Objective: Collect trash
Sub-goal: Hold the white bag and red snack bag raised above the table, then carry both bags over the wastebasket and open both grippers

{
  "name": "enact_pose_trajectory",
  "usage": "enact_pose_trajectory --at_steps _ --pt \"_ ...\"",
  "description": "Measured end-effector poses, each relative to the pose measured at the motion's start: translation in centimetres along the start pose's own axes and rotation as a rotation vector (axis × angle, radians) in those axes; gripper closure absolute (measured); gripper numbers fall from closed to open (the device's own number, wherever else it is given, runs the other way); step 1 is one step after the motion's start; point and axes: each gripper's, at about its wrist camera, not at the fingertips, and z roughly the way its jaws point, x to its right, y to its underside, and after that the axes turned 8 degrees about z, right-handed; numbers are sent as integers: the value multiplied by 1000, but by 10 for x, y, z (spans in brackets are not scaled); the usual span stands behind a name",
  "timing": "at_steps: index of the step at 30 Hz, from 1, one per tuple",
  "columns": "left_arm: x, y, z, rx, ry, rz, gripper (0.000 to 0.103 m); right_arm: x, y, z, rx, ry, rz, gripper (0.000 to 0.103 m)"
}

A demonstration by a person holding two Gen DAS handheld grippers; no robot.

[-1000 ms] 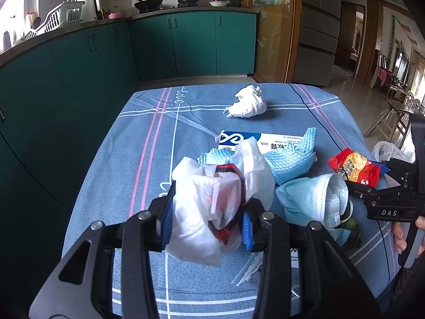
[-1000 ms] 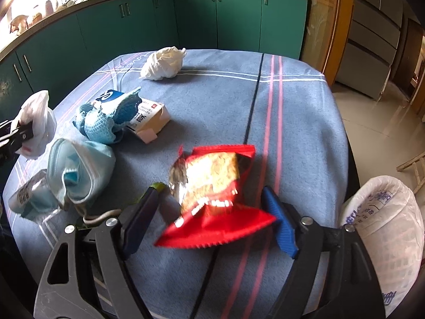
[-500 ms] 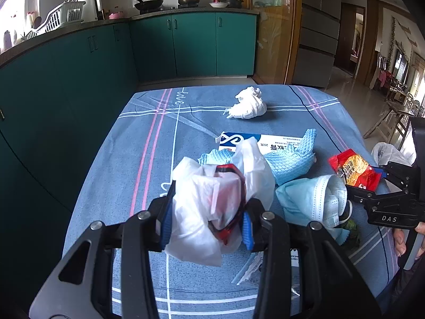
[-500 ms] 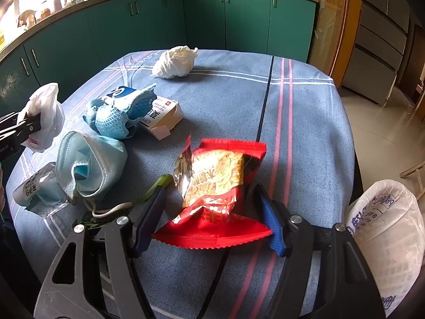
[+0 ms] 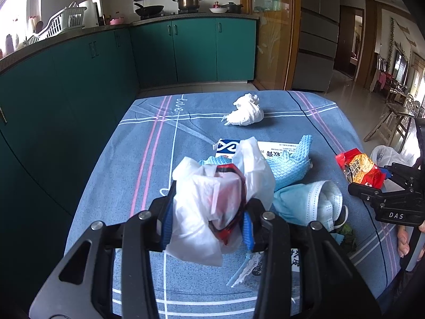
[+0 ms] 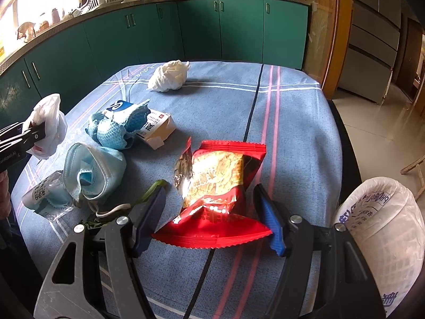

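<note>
My left gripper [image 5: 209, 212] is shut on a crumpled white plastic bag [image 5: 202, 199] with something red inside, held above the blue tablecloth [image 5: 148, 159]. From the right wrist view that bag [image 6: 50, 122] shows at the far left. My right gripper [image 6: 209, 220] is shut on the bottom seam of a red snack wrapper [image 6: 217, 180], its pads against the two corners. The left wrist view shows this wrapper [image 5: 358, 167] at the right edge, in the right gripper [image 5: 372, 178]. A bin lined with a white bag [image 6: 385, 228] stands just beyond the table's right side.
On the cloth lie a white tissue ball [image 6: 168, 77], a blue net cloth [image 6: 114, 130] over a small carton [image 6: 156, 130], blue face masks [image 6: 95, 167], a clear packet [image 6: 45, 196] and a green scrap [image 6: 151, 191]. Teal cabinets [image 6: 239, 26] run behind.
The right gripper's jaws have narrowed onto the red wrapper and the view has drawn back slightly. The left gripper and its bag have not moved.
</note>
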Motion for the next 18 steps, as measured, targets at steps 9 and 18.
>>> enact_pose_trajectory --at_steps 9,18 --pt "4 -2 -3 16 2 13 65 2 2 -5 11 5 3 35" --pt "7 -1 -8 41 -19 15 65 9 2 -14 36 7 12 35"
